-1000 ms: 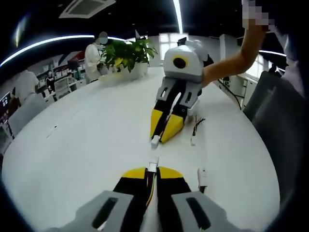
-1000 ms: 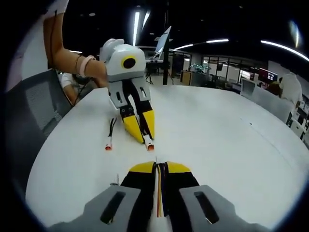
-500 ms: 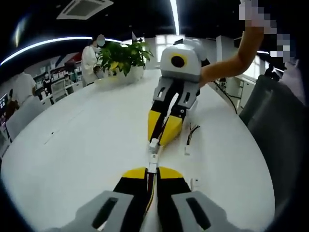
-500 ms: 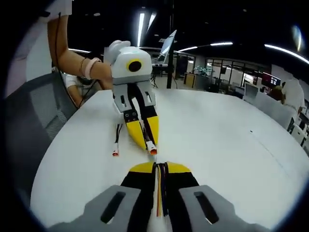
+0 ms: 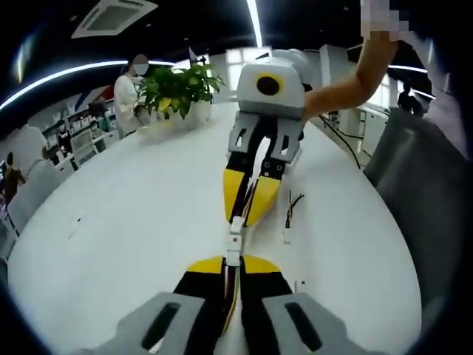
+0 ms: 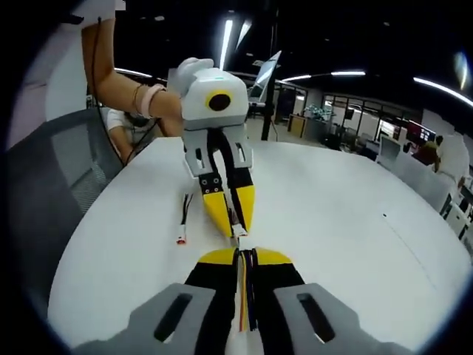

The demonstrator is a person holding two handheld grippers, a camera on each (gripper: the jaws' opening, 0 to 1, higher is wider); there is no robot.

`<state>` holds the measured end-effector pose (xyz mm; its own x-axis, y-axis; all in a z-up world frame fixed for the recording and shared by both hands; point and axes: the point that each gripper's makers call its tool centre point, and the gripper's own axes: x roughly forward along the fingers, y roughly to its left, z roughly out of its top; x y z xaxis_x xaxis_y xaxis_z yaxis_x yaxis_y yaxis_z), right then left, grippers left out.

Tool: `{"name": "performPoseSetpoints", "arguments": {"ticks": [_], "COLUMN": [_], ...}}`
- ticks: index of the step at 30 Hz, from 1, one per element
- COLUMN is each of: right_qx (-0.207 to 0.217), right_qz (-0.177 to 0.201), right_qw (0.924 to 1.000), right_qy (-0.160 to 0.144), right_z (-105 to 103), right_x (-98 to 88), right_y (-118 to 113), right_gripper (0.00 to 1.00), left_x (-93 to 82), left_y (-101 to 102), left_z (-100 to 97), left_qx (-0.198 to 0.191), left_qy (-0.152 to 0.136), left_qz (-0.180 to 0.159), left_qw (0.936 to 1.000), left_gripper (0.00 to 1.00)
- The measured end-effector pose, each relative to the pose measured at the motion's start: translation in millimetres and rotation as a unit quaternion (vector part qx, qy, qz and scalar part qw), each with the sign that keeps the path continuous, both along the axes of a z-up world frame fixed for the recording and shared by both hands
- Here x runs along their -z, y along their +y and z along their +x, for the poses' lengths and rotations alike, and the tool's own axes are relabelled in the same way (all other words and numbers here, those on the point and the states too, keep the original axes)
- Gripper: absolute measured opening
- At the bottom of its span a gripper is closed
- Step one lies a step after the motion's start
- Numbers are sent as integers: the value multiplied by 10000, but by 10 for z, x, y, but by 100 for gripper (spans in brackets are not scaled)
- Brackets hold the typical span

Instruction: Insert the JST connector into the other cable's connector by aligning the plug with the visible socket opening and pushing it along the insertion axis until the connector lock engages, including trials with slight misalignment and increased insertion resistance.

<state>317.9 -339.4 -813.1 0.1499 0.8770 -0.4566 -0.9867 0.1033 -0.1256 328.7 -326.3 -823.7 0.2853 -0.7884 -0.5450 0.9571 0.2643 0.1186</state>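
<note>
I work over a big white table (image 5: 133, 222). A spare cable (image 5: 290, 214) with a white plug lies flat on it, just beside the plant side's far edge, well apart from the plant (image 5: 174, 92). The plant in its white pot stands at the far end. In my right gripper view the cable (image 6: 182, 222) shows a red plug.

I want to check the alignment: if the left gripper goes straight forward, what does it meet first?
Probably the white connector held in the right gripper, directly ahead of the left gripper; its own connector already seems to touch it.
</note>
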Motion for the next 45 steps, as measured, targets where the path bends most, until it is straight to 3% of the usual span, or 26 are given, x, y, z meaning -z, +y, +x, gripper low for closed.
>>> {"name": "performPoseSetpoints", "arguments": {"ticks": [28,39,45], "right_qx": [-463,-479,-518], "right_qz": [-446,-642,-716], "right_qw": [9977,9966,9960], "right_qy": [-231,-198,-157], "right_z": [-68,-39,-31], "right_x": [88,170,217], "right_y": [7,-15,-31], "right_gripper": [4,3,3], "left_x": [46,130,122], "left_y": [-24,17,-5], "left_z": [32,197,131], "left_qx": [134,321,399], "left_qy": [212,71,43], "left_qz": [318,446,490], "left_qw": [9992,9985,9980], "left_gripper": [0,0,0]}}
